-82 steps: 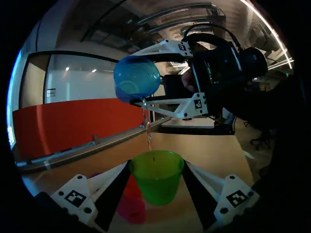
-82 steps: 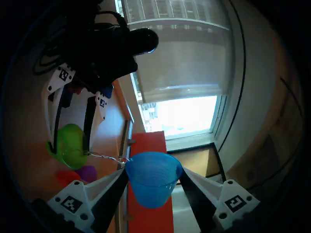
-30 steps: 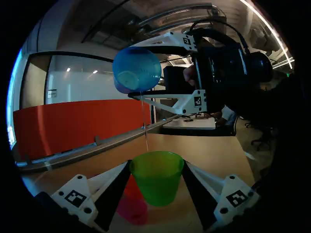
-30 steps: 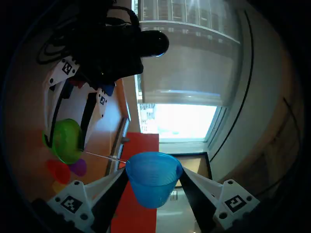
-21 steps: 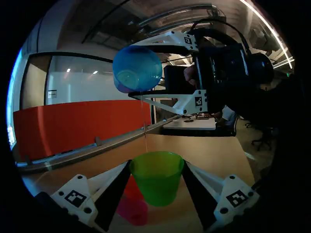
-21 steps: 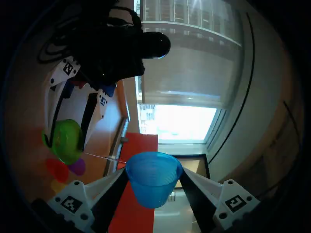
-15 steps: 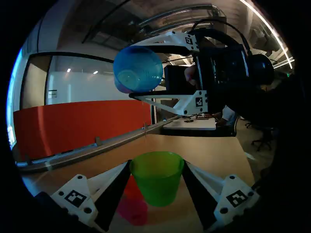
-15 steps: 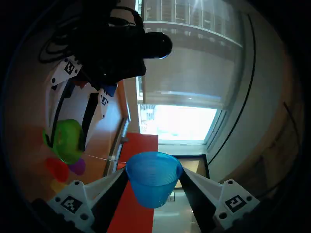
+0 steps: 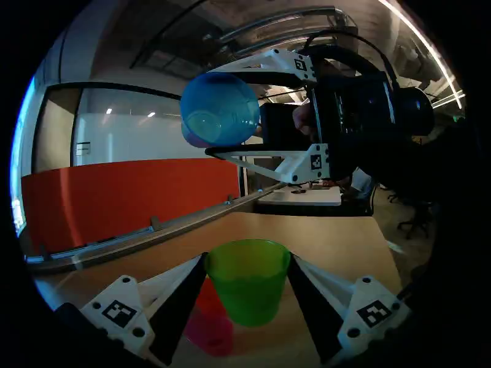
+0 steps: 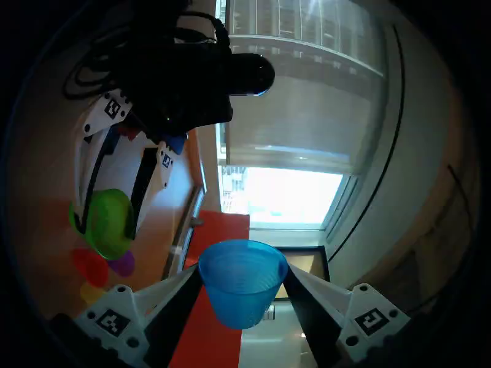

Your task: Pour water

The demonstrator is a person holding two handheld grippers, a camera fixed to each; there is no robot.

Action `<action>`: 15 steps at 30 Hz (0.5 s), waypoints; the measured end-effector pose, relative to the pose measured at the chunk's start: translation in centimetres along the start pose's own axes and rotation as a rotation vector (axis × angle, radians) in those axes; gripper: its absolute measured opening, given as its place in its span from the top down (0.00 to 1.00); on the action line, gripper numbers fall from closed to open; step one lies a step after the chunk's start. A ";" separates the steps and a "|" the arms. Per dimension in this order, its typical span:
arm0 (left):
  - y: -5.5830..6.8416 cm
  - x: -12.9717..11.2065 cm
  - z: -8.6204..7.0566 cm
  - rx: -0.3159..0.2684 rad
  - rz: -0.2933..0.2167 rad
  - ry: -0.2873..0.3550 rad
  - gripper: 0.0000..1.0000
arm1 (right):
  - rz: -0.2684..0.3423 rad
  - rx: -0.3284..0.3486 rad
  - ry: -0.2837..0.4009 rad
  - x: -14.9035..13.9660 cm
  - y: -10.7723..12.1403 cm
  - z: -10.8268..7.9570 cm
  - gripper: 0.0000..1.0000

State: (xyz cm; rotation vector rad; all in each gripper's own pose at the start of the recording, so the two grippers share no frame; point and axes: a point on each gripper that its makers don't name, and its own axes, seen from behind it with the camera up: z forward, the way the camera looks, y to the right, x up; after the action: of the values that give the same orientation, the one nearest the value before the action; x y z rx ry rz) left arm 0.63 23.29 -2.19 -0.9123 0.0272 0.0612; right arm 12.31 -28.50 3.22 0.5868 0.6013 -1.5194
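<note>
A green cup (image 9: 248, 279) stands upright between my left gripper's (image 9: 247, 283) fingers, which are shut on it, just above the wooden table (image 9: 331, 239). Above it, the right gripper (image 9: 236, 104) holds a blue cup (image 9: 218, 111) tipped on its side, mouth turned toward the camera. No water stream falls from it. In the right gripper view the blue cup (image 10: 243, 289) sits clamped between my right gripper's (image 10: 243, 293) fingers, and the green cup (image 10: 109, 223) shows at left in the left gripper (image 10: 113, 202).
Red (image 9: 210, 297) and pink (image 9: 212, 332) cups lie on the table behind the green cup; they appear again as red (image 10: 90, 266) and purple (image 10: 123, 264) in the right gripper view. An orange partition (image 9: 123, 193) runs along the table's far edge. A bright window (image 10: 282, 199) lies beyond.
The thin stream from the blue cup into the green cup has thinned and stopped. The blue cup has tilted slightly. The green cup has stayed in place.
</note>
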 end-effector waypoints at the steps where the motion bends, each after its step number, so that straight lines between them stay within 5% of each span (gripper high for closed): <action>1: 0.0 0.0 0.0 0.000 0.000 0.000 0.11 | 0.006 0.000 0.000 0.0 0.0 0.0 0.09; 6: -0.1 0.0 0.0 0.000 0.000 -0.001 0.11 | 0.047 0.005 -0.002 -0.1 -0.4 -0.1 0.09; 15: -0.1 0.0 0.0 0.003 0.001 -0.007 0.11 | 0.251 0.024 -0.015 -0.9 -1.5 -0.1 0.09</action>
State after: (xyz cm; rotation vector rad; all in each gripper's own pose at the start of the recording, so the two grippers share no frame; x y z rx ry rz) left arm 0.60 23.20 -2.09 -0.9094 0.0213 0.0651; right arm 10.85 -27.69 3.80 0.6437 0.4792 -1.2949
